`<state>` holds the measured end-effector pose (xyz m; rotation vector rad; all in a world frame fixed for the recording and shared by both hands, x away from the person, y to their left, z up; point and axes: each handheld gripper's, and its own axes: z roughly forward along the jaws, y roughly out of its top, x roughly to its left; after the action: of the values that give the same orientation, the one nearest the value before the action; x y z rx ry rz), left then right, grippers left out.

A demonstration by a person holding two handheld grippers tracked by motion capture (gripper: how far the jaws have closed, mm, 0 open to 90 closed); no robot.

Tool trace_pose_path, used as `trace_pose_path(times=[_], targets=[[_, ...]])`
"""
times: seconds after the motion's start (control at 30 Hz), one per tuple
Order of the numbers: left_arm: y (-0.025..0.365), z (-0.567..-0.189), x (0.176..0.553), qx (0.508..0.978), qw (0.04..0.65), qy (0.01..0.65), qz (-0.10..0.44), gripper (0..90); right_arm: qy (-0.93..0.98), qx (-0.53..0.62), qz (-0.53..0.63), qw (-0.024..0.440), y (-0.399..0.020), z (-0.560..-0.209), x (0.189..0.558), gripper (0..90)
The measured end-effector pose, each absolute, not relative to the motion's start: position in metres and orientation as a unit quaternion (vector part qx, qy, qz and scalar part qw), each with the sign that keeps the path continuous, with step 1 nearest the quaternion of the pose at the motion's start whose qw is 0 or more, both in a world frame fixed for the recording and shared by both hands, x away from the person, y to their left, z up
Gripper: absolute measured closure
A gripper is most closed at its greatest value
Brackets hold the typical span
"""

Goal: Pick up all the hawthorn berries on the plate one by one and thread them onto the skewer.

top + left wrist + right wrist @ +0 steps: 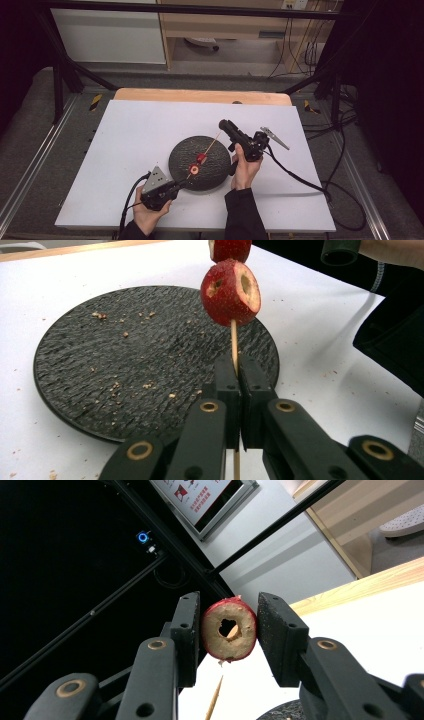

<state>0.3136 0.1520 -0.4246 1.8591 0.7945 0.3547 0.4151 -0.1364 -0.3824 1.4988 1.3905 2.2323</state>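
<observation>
The left tool (235, 365) was clamped shut on the lower end of a thin wooden skewer (233, 337), which ran up and away from it over the dark round plate (100, 370) toward the right tool (227, 630). Two cored red fruit pieces already sat on the skewer — the nearer one (230, 292) just above the left tool's tips, the second touching it higher up. The right tool gripped a third cored fruit ring (229, 628) between its pads, its hole facing the camera. The skewer's sharp tip (214, 700) lay just below the ring, not yet through the hole. The coming move looked to turn on lining hole and tip along the skewer's long axis; the right hand was nearer to do it. The plate held only crumbs and rested on the white desk (130, 130).
</observation>
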Motion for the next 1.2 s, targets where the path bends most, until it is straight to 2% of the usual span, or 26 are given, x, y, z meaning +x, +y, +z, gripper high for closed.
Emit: trace_pose_path(times=[1.2], targets=[[0.13, -0.426, 0.318, 0.737, 0.548, 0.359, 0.169, 88.0, 0.445, 0.491, 0.749, 0.019, -0.128, -0.392, 0.411, 63.1]])
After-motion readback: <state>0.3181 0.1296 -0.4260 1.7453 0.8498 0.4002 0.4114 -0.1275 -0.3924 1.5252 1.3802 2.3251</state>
